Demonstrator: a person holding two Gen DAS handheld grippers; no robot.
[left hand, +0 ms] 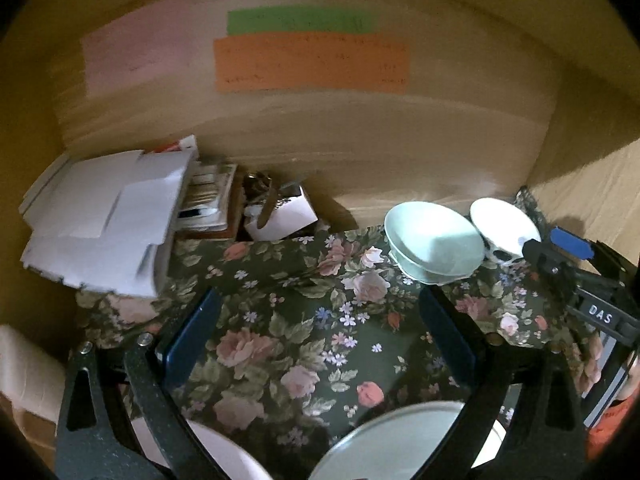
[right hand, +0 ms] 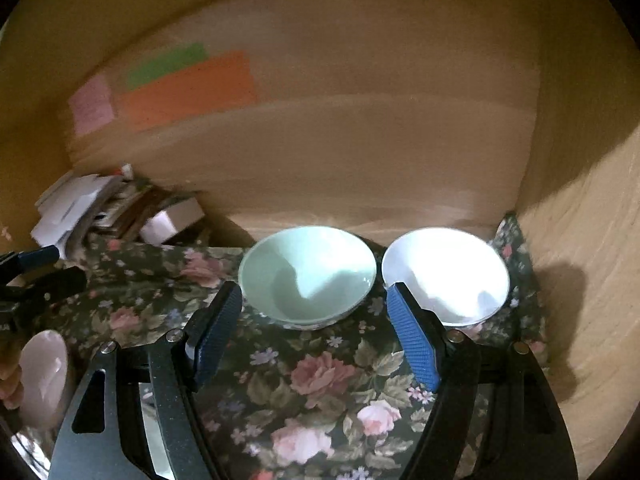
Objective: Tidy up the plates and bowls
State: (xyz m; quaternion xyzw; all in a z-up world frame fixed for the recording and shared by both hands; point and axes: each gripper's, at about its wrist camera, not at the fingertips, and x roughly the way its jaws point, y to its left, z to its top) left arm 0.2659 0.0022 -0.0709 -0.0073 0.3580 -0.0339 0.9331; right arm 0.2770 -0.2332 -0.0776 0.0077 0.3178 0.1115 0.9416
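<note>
A pale green bowl [left hand: 434,242] [right hand: 308,274] and a white bowl [left hand: 505,228] [right hand: 446,274] stand side by side on the floral cloth [left hand: 304,328] [right hand: 320,380] at the back right. My left gripper [left hand: 320,308] is open and empty above the cloth. A pale green plate [left hand: 396,440] and a white plate [left hand: 216,452] lie below it at the near edge. My right gripper [right hand: 316,300] is open and empty, just in front of the green bowl. It also shows at the right of the left wrist view [left hand: 560,256].
A pile of white papers and books [left hand: 120,216] [right hand: 92,212] sits at the back left. A wooden back wall [left hand: 360,140] with green, orange and pink notes [left hand: 312,64] and a wooden side wall [right hand: 592,260] enclose the space. A pinkish dish [right hand: 42,376] shows far left.
</note>
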